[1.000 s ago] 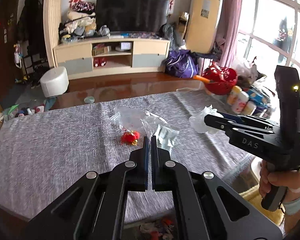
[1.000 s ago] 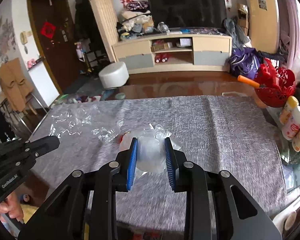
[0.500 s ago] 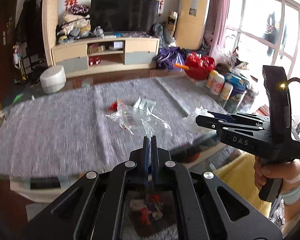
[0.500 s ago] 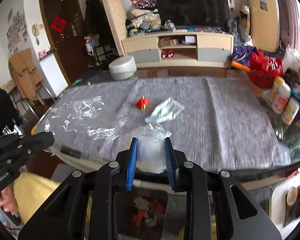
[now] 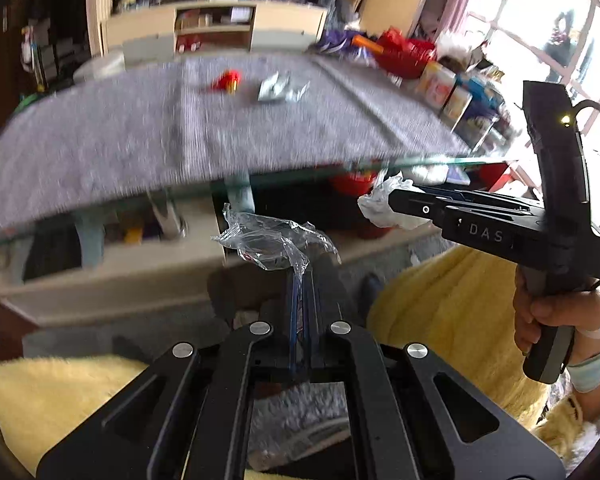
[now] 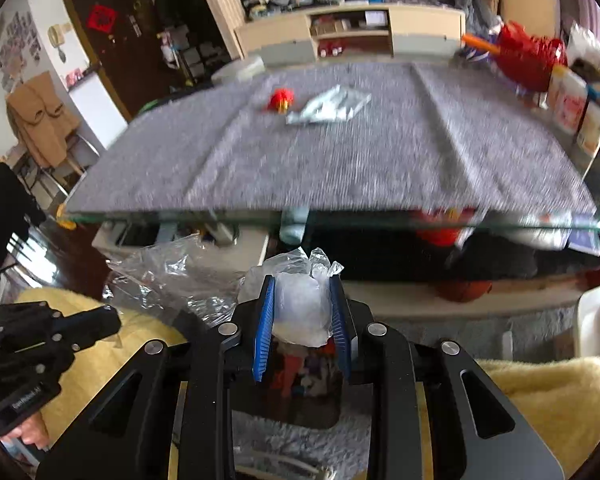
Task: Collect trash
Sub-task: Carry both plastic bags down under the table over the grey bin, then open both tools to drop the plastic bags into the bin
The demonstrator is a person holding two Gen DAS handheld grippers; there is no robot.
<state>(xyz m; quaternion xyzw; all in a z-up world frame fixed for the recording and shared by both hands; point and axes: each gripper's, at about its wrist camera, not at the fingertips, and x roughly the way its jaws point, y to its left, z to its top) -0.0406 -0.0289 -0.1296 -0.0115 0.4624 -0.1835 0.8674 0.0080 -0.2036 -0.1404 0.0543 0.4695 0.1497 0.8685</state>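
Note:
My left gripper (image 5: pixel 300 276) is shut on a clear crinkled plastic wrapper (image 5: pixel 272 240), held below the table's front edge. My right gripper (image 6: pixel 302 300) is shut on a white plastic wad (image 6: pixel 300 312); it also shows in the left wrist view (image 5: pixel 384 204). Under the right gripper stands a trash bin (image 6: pixel 300 376) with colourful scraps inside. The left gripper's wrapper shows in the right wrist view (image 6: pixel 176 276). On the grey table cloth (image 6: pixel 340 152) lie a red trinket (image 6: pixel 281 100) and a clear packet (image 6: pixel 328 109), also seen in the left wrist view, trinket (image 5: pixel 227 80) and packet (image 5: pixel 280 89).
The glass table edge (image 5: pixel 420 162) runs across both views above the grippers. Bottles and boxes (image 6: pixel 580 112) and a red basket (image 6: pixel 528 56) stand at the table's right end. A yellow fleece garment (image 5: pixel 452 304) is around the bin. A TV cabinet (image 6: pixel 352 32) stands behind.
Both grippers have pulled back off the table and dropped below its front edge, each still holding its plastic. The bin is now under the right gripper.

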